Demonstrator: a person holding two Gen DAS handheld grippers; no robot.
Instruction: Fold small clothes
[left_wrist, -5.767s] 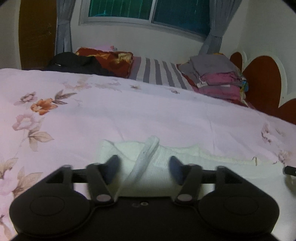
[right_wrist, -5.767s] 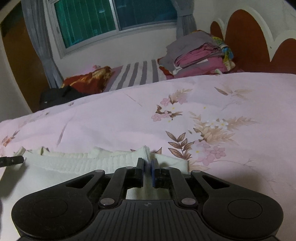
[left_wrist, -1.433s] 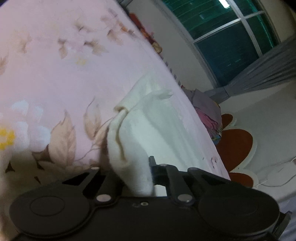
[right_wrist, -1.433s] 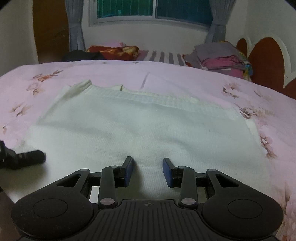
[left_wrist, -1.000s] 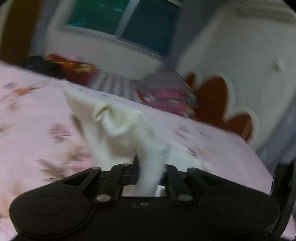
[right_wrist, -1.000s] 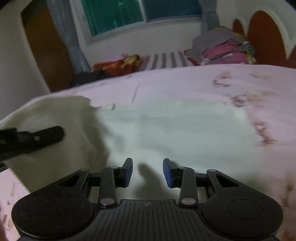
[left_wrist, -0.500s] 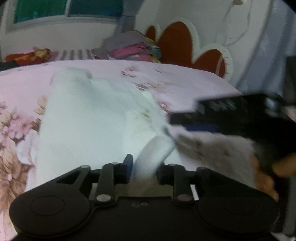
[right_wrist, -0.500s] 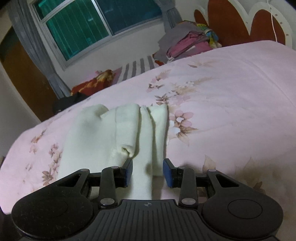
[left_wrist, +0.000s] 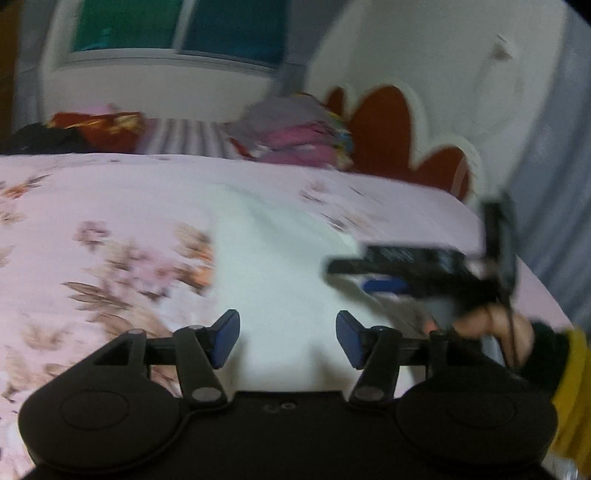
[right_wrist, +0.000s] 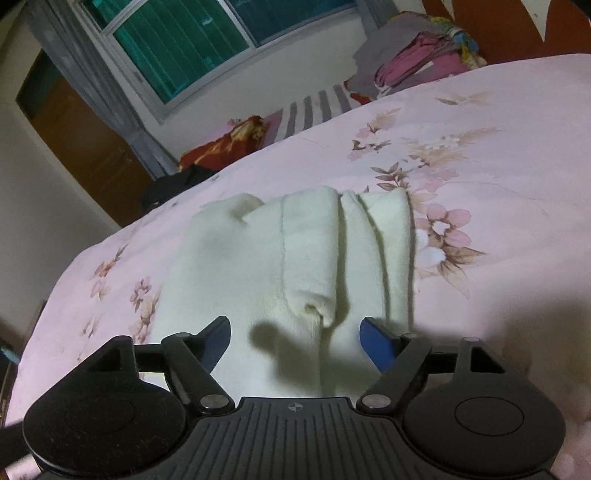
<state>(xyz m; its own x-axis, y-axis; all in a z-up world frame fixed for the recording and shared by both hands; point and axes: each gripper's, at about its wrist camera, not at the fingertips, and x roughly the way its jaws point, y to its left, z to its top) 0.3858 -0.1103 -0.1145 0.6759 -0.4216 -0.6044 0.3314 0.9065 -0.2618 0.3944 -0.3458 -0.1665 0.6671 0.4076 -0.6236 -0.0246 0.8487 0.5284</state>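
Lying on the pink flowered bed sheet (right_wrist: 498, 155) is a cream-white knitted garment (right_wrist: 258, 258), folded over itself with thick folds along its right side. Going from left to right around that garment: on its left the sheet shows small pink flowers, and far behind it on the left are a dark bundle (right_wrist: 173, 186) and a red cloth (right_wrist: 225, 146). The left gripper (left_wrist: 287, 339) hangs over the near part of the garment; its blue-padded jaws have just been opening and stand apart, with nothing pinched between them. The right gripper (right_wrist: 295, 338) sits at the garment's near edge; its jaws have just spread wide too, and the cloth lies under them, not squeezed. To the right of the garment are bigger pink flowers. Far behind it on the right sits a stack of folded clothes (right_wrist: 417, 61).
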